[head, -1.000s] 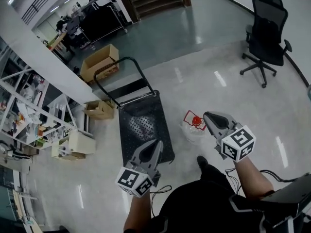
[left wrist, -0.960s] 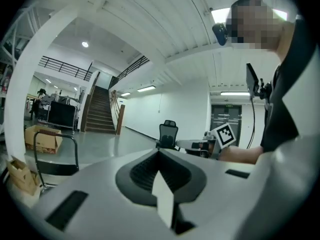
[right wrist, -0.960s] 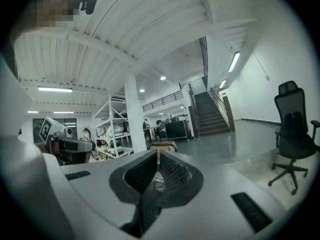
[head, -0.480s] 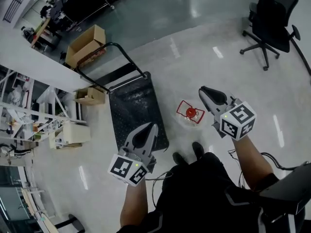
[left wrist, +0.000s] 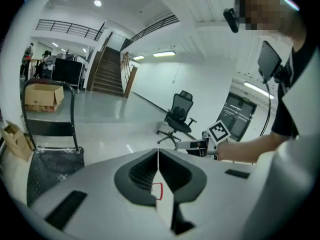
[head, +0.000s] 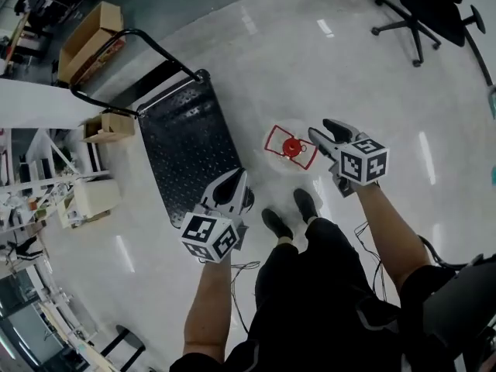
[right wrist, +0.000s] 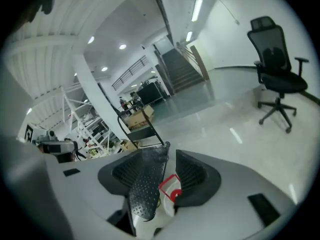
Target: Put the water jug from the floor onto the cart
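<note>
Standing beside cart: water jug | office chair well apart

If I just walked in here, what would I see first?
Your eye would land on the clear water jug with its red cap, standing on the shiny floor just ahead of the person's shoes. The right gripper hangs right beside it. Its fingers have just been opening, and the jug shows through the gap but is not gripped. Left of the jug lies the black cart.
</note>
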`<state>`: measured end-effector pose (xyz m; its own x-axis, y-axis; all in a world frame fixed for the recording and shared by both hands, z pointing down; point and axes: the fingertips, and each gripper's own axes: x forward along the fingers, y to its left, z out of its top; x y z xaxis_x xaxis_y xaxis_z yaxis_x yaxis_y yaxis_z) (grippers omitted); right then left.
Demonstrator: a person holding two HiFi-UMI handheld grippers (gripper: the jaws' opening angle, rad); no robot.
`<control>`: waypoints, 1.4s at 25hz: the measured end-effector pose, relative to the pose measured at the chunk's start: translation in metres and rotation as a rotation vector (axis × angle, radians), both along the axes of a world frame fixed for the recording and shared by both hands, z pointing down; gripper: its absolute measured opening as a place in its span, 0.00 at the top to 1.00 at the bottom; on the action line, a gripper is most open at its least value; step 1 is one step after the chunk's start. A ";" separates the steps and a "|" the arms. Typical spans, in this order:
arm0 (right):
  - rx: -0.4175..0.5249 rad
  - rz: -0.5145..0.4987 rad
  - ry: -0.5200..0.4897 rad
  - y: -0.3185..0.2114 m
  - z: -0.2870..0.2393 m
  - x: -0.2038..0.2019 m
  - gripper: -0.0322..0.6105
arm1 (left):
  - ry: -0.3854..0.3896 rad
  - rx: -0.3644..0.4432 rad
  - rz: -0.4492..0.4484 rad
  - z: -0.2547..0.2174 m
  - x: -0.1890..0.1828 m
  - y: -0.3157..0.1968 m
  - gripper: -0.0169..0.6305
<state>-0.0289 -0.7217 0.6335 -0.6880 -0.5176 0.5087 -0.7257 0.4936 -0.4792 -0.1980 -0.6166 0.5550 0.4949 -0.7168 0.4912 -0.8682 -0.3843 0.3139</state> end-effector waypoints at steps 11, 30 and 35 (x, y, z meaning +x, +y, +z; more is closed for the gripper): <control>-0.440 0.201 0.055 0.033 0.225 0.039 0.65 | -0.073 -0.298 0.154 0.184 0.041 0.006 0.97; -0.632 0.323 -0.058 0.057 0.309 0.031 0.66 | 0.047 -0.493 -0.094 0.265 0.026 0.038 0.98; -0.641 0.353 -0.073 0.051 0.307 0.032 0.81 | 0.044 -0.500 -0.108 0.262 0.027 0.058 0.98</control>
<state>0.0036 -0.6707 0.9401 -0.5787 -0.3306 0.7456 -0.7451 -0.1575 -0.6481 -0.1713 -0.5585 0.8168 0.4588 -0.4482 0.7672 -0.8764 -0.0864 0.4737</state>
